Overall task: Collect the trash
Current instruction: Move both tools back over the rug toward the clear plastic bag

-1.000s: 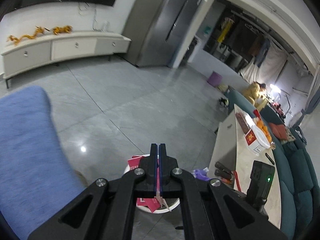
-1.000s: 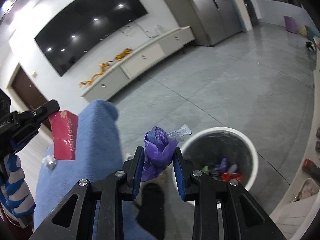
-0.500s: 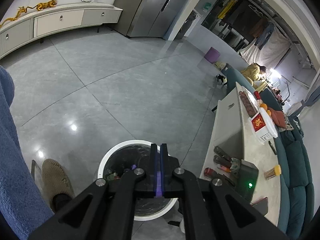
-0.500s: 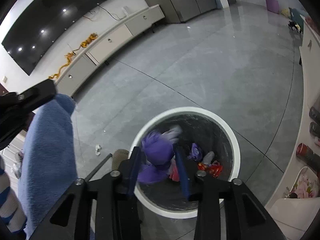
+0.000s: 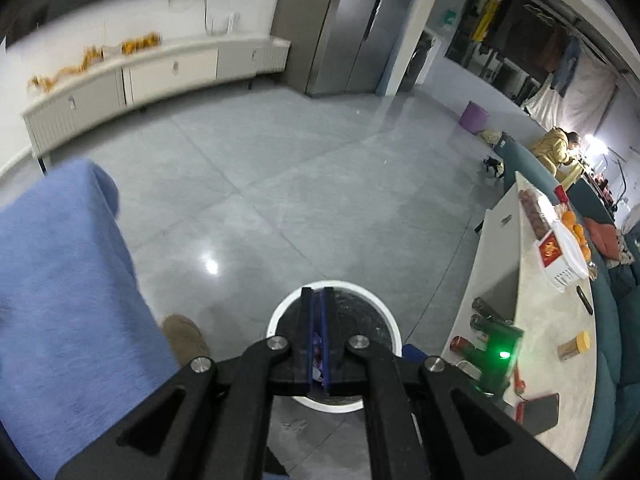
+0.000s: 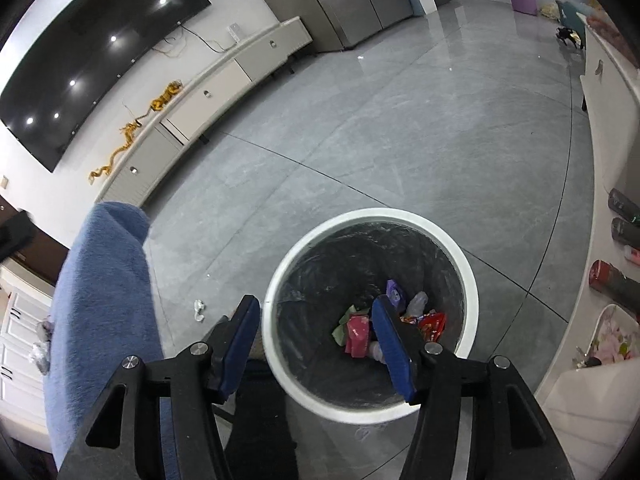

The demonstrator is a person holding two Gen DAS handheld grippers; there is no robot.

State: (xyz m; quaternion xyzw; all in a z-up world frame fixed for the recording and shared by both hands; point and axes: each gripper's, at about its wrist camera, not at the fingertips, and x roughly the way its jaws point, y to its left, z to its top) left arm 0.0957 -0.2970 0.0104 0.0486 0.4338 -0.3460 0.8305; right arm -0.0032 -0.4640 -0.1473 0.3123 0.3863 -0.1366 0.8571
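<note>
A white round trash bin (image 6: 470, 276) with a black liner stands on the grey floor. Inside lie a pink packet (image 6: 357, 330), red wrappers (image 6: 434, 322), a green scrap and purple trash (image 6: 394, 291). My right gripper (image 6: 316, 312) is open and empty, held over the bin's near left rim. My left gripper (image 5: 317, 300) is shut with only a thin gap and holds nothing; it hangs above the same bin (image 5: 390, 318). A small white crumpled scrap (image 6: 199, 307) lies on the floor left of the bin.
A long light table (image 5: 532, 320) with bottles, a basket and a phone runs along the right. A blue-clad leg (image 6: 104, 300) and a slipper (image 5: 186, 334) stand left of the bin. A white TV cabinet (image 6: 208, 84) lines the far wall.
The right gripper opened and the purple trash dropped into the bin. The left gripper let its red packet fall into the bin earlier and has now tilted up slightly.
</note>
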